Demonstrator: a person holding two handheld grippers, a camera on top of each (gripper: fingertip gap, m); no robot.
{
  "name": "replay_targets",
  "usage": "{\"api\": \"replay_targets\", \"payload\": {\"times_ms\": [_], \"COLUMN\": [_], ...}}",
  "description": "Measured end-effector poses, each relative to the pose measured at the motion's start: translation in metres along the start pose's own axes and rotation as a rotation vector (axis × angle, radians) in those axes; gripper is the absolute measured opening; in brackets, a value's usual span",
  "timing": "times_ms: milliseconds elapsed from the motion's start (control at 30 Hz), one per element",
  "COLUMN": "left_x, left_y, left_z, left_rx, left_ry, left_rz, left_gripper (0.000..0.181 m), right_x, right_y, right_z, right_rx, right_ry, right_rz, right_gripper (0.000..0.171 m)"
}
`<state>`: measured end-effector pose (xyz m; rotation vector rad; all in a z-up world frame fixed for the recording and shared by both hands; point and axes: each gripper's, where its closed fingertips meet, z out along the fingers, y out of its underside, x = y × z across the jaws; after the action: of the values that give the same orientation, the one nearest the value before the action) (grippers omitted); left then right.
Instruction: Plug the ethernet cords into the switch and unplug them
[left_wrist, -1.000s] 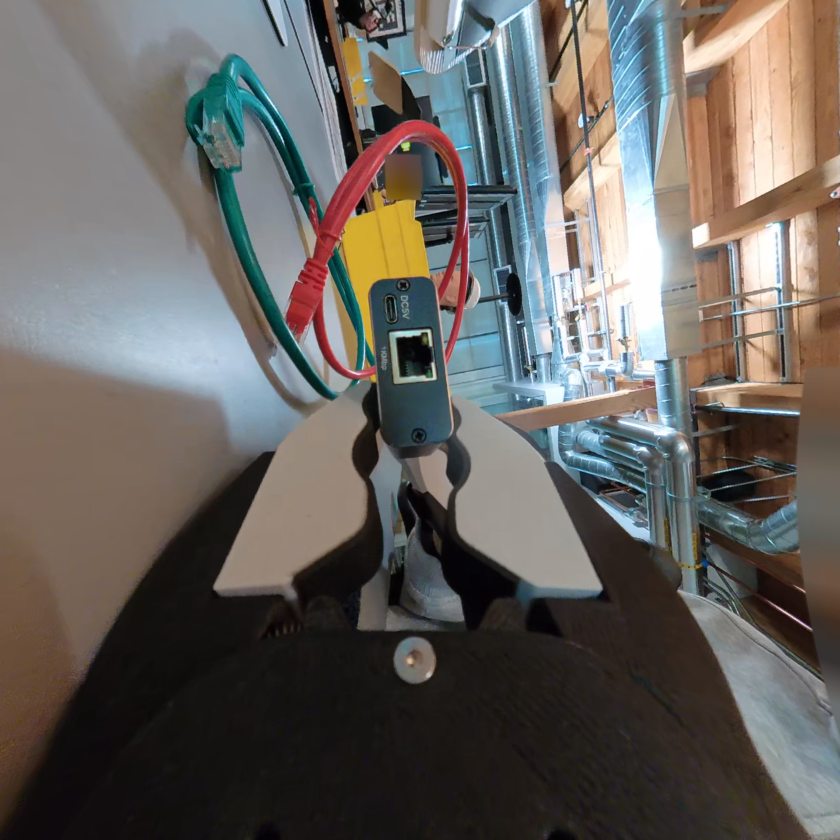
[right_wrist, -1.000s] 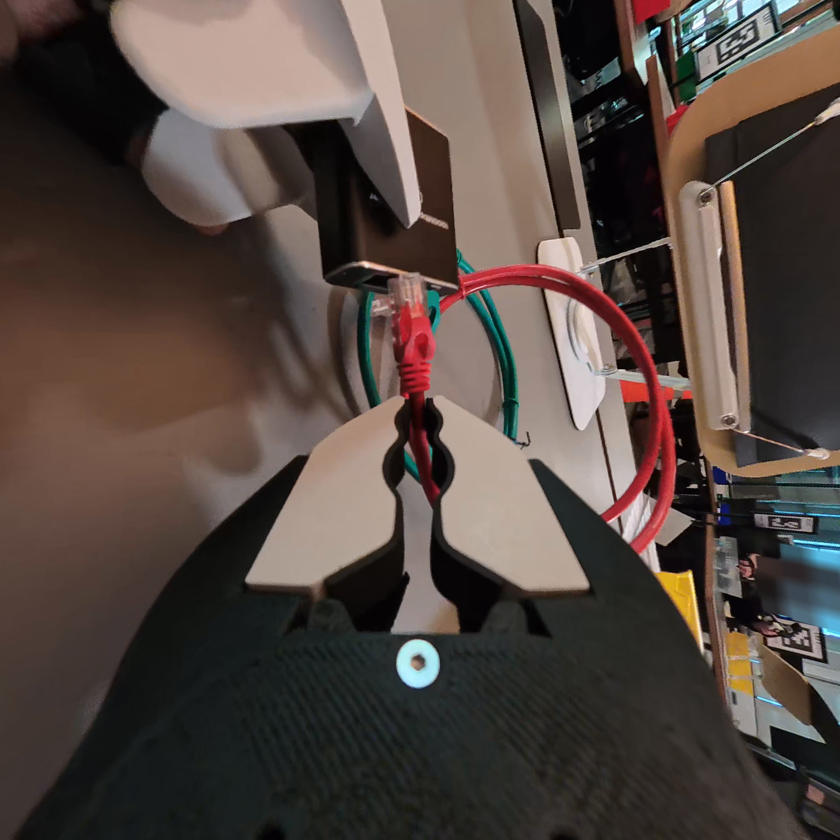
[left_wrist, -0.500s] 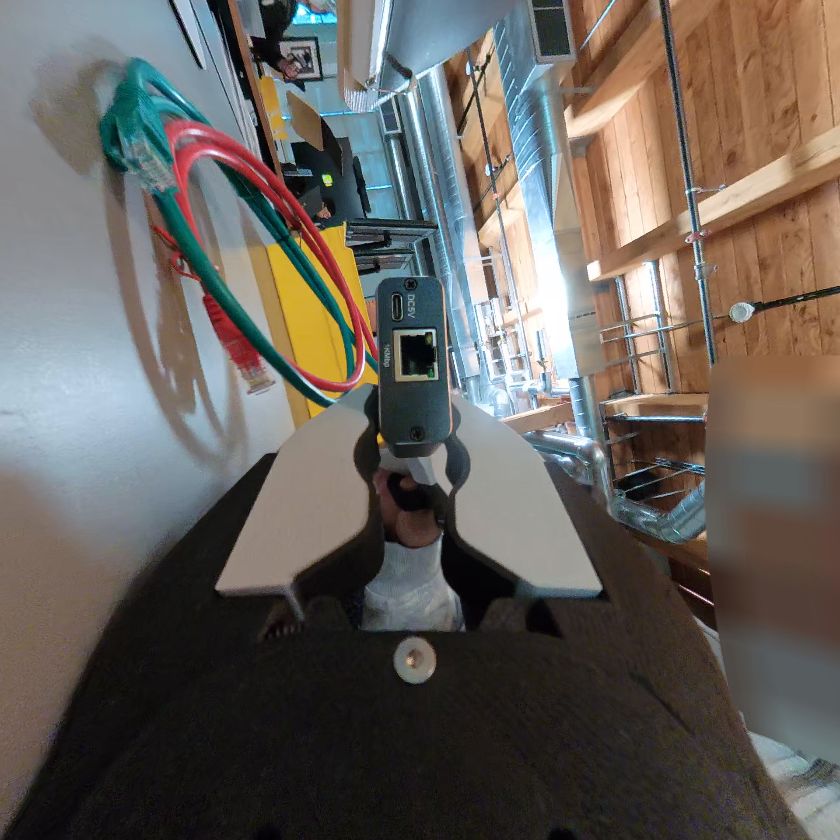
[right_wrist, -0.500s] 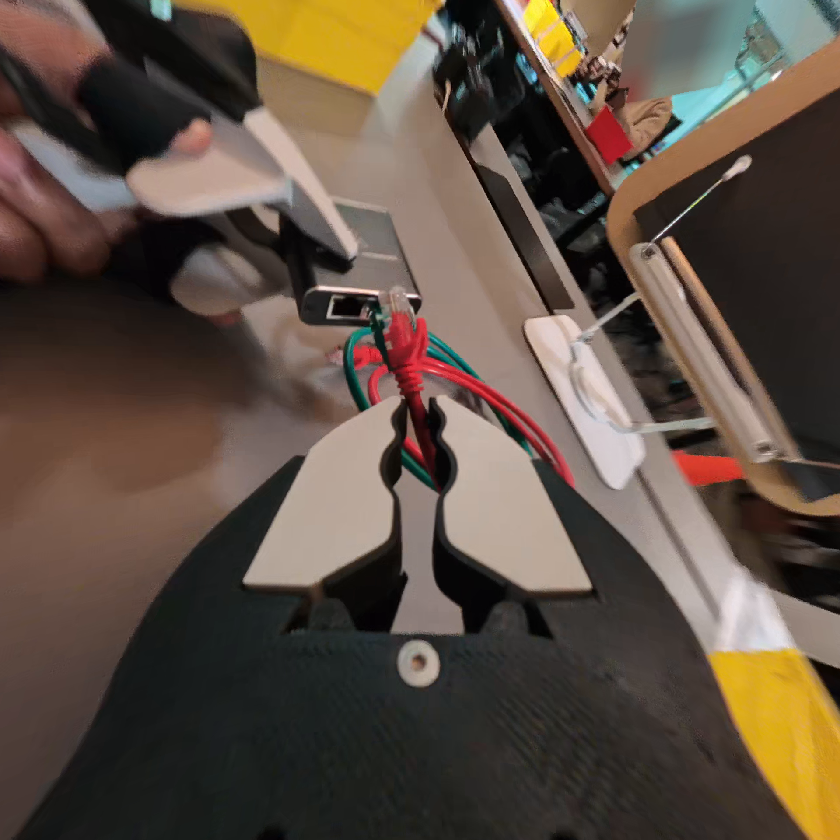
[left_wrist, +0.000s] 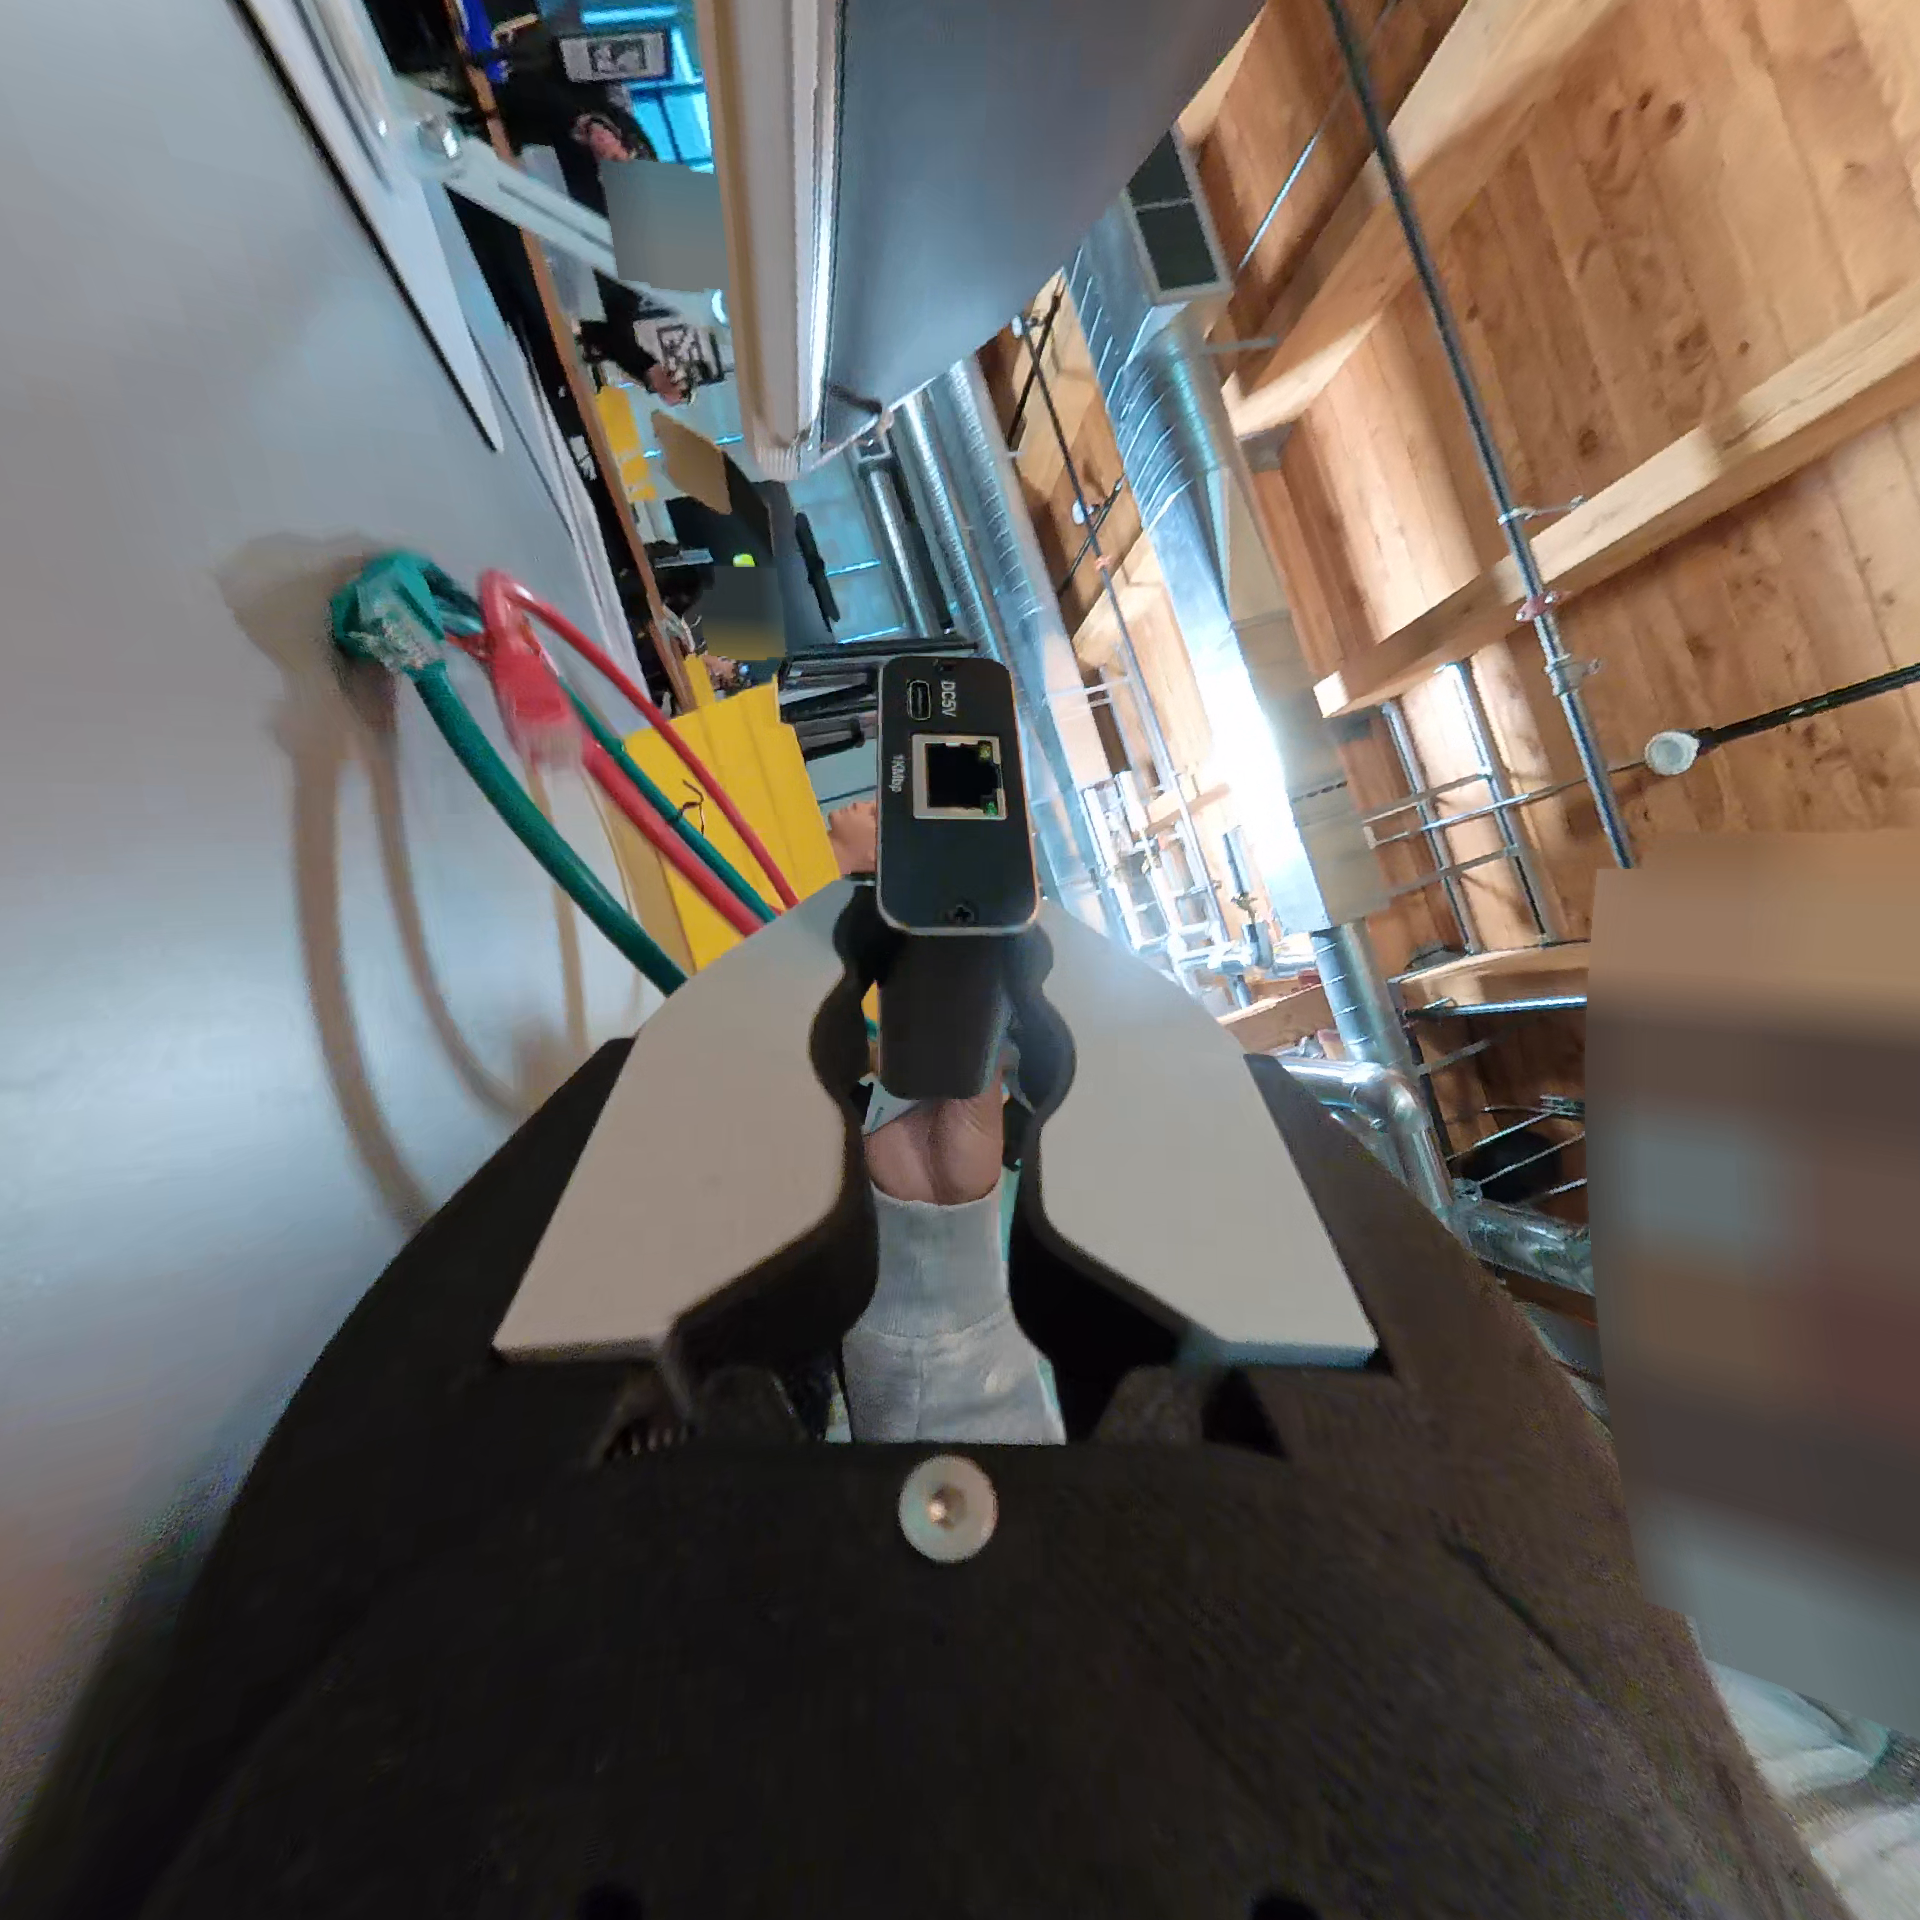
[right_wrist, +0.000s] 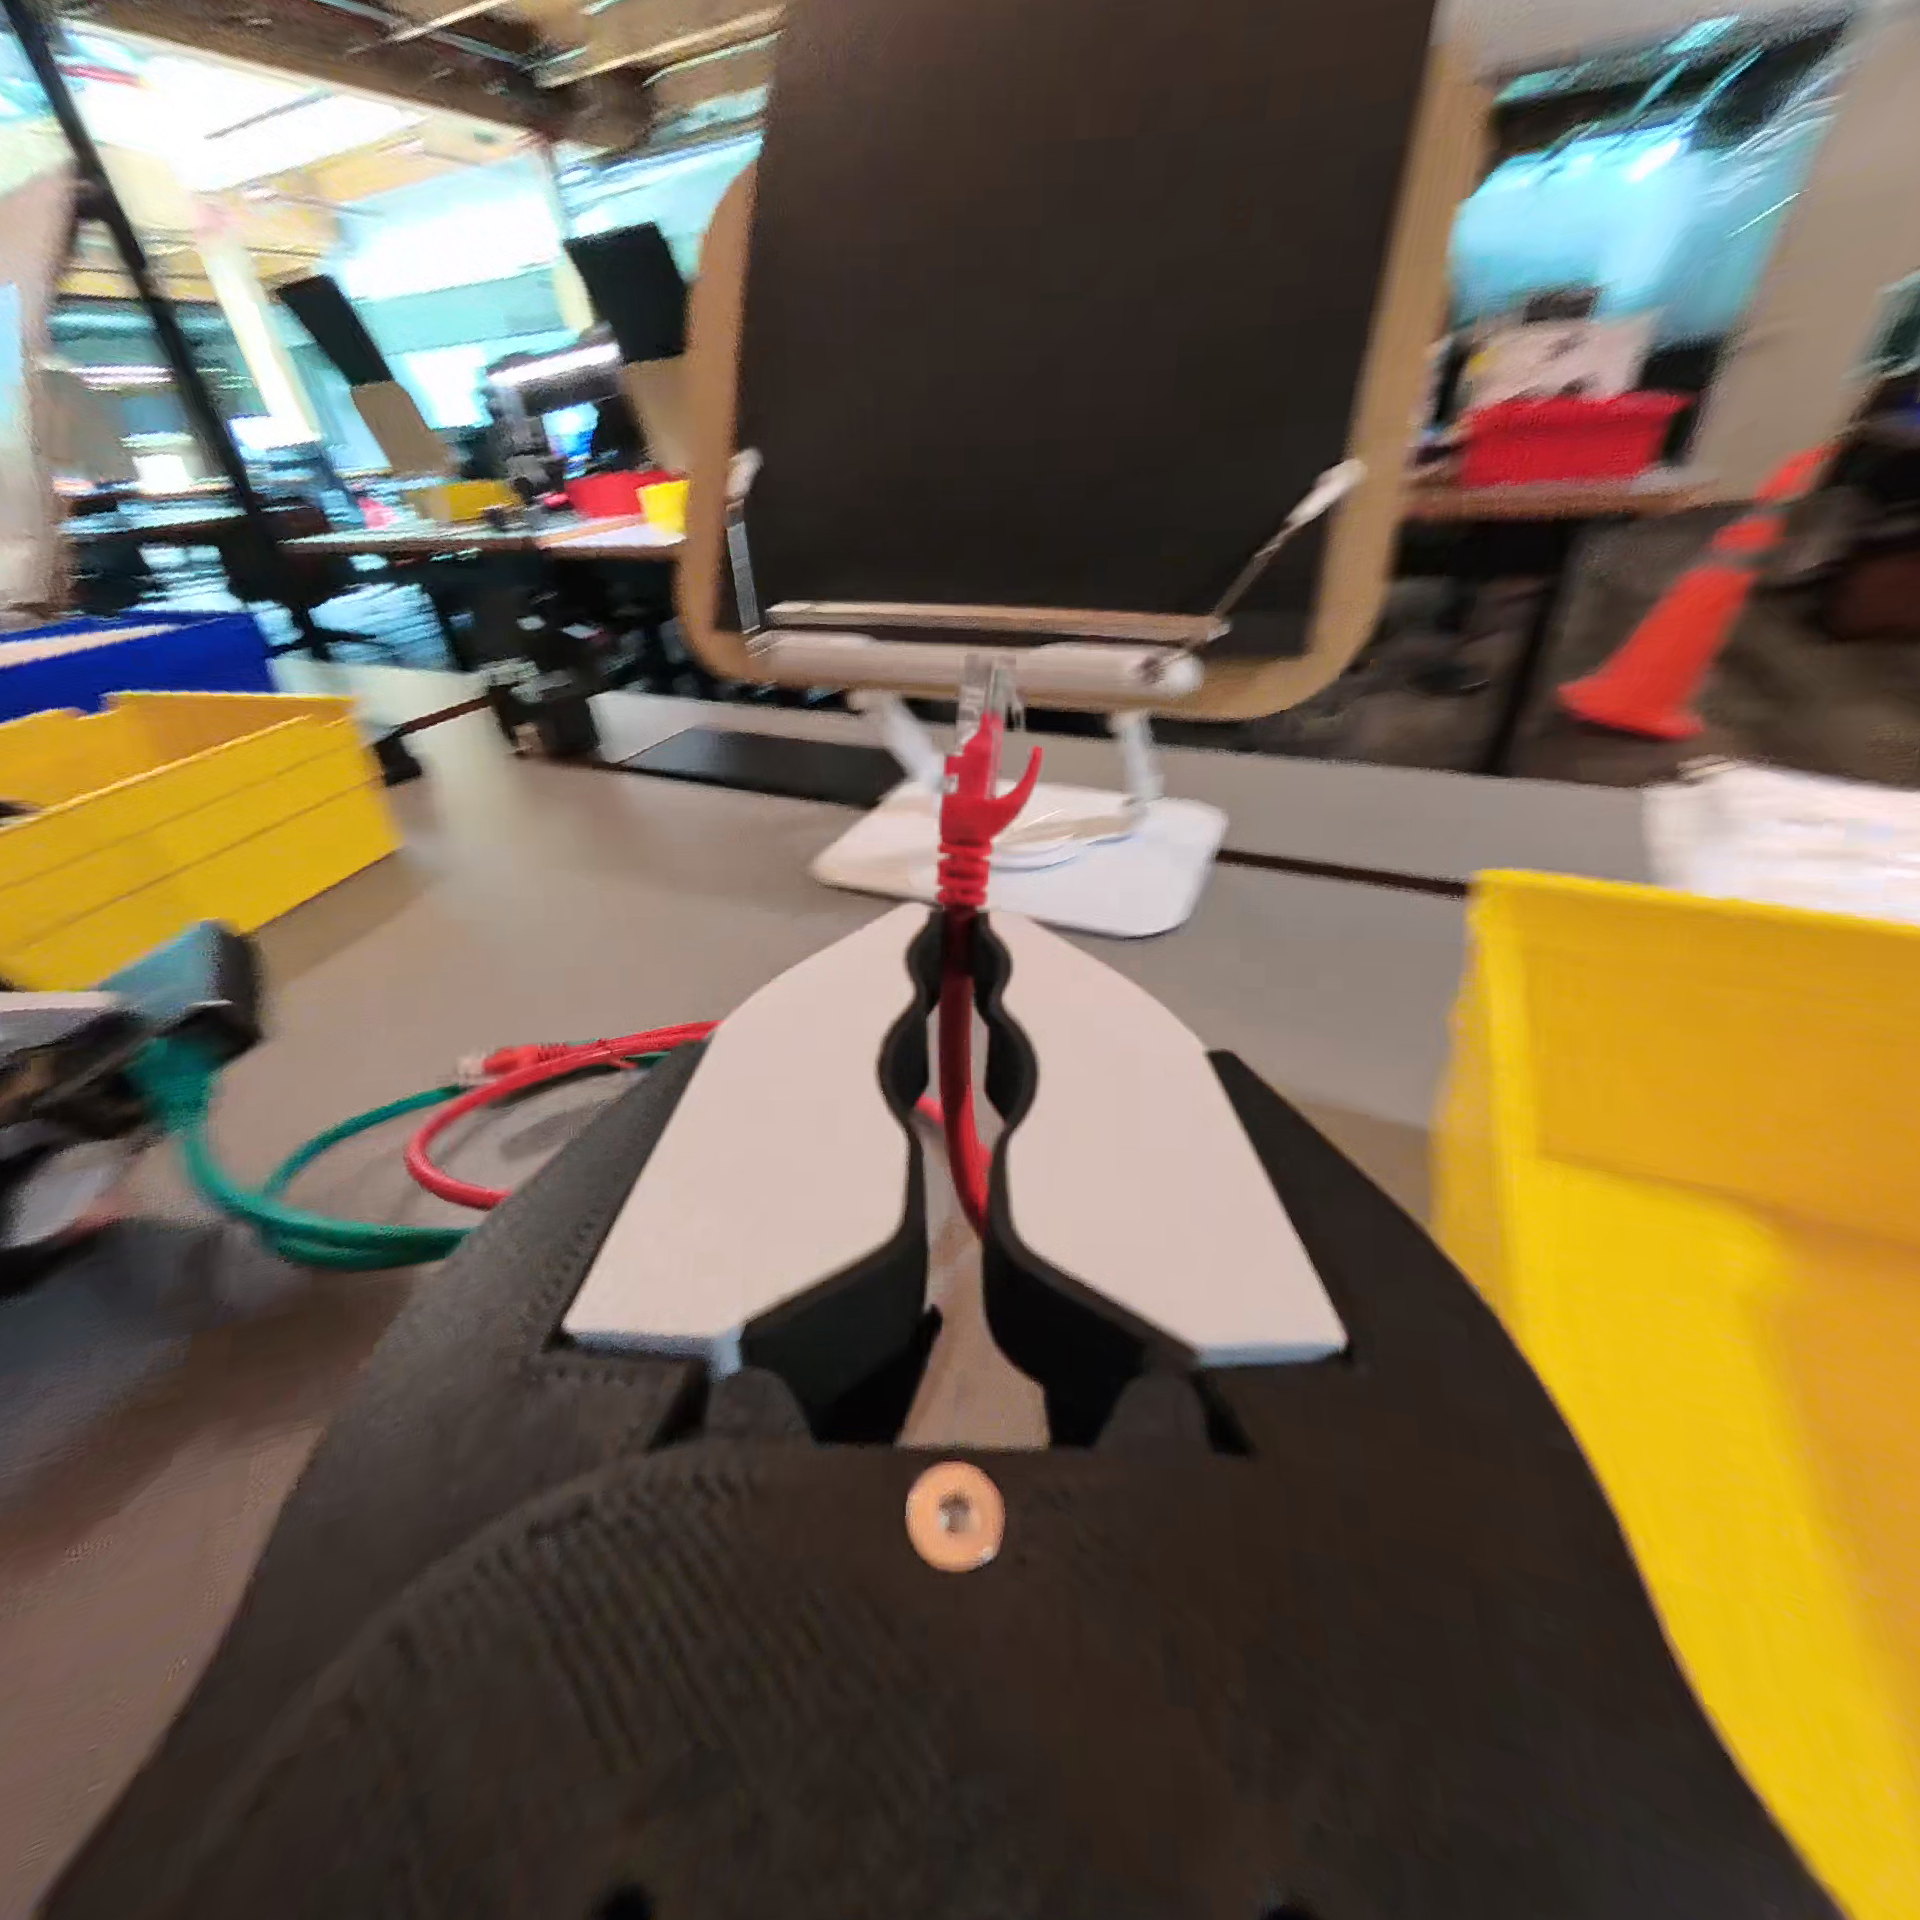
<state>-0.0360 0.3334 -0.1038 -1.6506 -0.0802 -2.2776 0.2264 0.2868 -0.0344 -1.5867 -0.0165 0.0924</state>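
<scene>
Pulled clear of the small black metal switch (left_wrist: 956, 800), the red ethernet cord (right_wrist: 971, 821), one of two beside a green ethernet cord (right_wrist: 312, 1226), is staying pinched in the closed right gripper (right_wrist: 961, 925) while the left gripper (left_wrist: 951, 940) is clamping the switch, its printed markings left unquoted.

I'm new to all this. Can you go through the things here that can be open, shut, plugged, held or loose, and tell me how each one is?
Left tongs: shut on the switch.
Switch: held up off the table, the port facing the camera empty.
Right tongs: shut on the red cord.
Red cord: held behind its plug, unplugged.
Green cord: this plug end is free, lying on the table.
</scene>
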Motion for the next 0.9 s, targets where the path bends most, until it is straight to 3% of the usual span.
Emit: {"api": "replay_targets", "payload": {"times_ms": [200, 333, 467, 633, 800, 900], "left_x": [0.014, 0.011, -0.013, -0.006, -0.006, -0.008], "left_y": [-0.006, -0.008, -0.024, -0.043, -0.049, -0.043], "left_z": [-0.003, -0.003, -0.018, -0.03, -0.033, -0.028], "left_rx": [-0.071, -0.06, 0.002, 0.126, 0.154, 0.136], "left_ry": [0.086, -0.002, -0.243, -0.247, -0.255, -0.229], "left_rz": [-0.018, 0.094, 0.24, 0.268, 0.285, 0.242], "left_gripper": [0.025, 0.025, 0.025, 0.025, 0.024, 0.025], "right_x": [0.008, -0.005, -0.016, -0.025, -0.018, -0.028], "right_y": [-0.001, -0.009, -0.037, -0.051, -0.096, -0.103], "right_z": [-0.005, -0.007, -0.021, -0.031, -0.056, -0.056], "right_rx": [0.004, 0.038, 0.138, 0.191, 0.291, 0.22], "right_ry": [0.052, 0.033, 0.003, 0.036, 0.103, 0.018], "right_rz": [-0.105, -0.154, -0.144, -0.25, -0.33, -0.354], "right_gripper": [0.005, 0.005, 0.005, 0.005, 0.005, 0.005]}}
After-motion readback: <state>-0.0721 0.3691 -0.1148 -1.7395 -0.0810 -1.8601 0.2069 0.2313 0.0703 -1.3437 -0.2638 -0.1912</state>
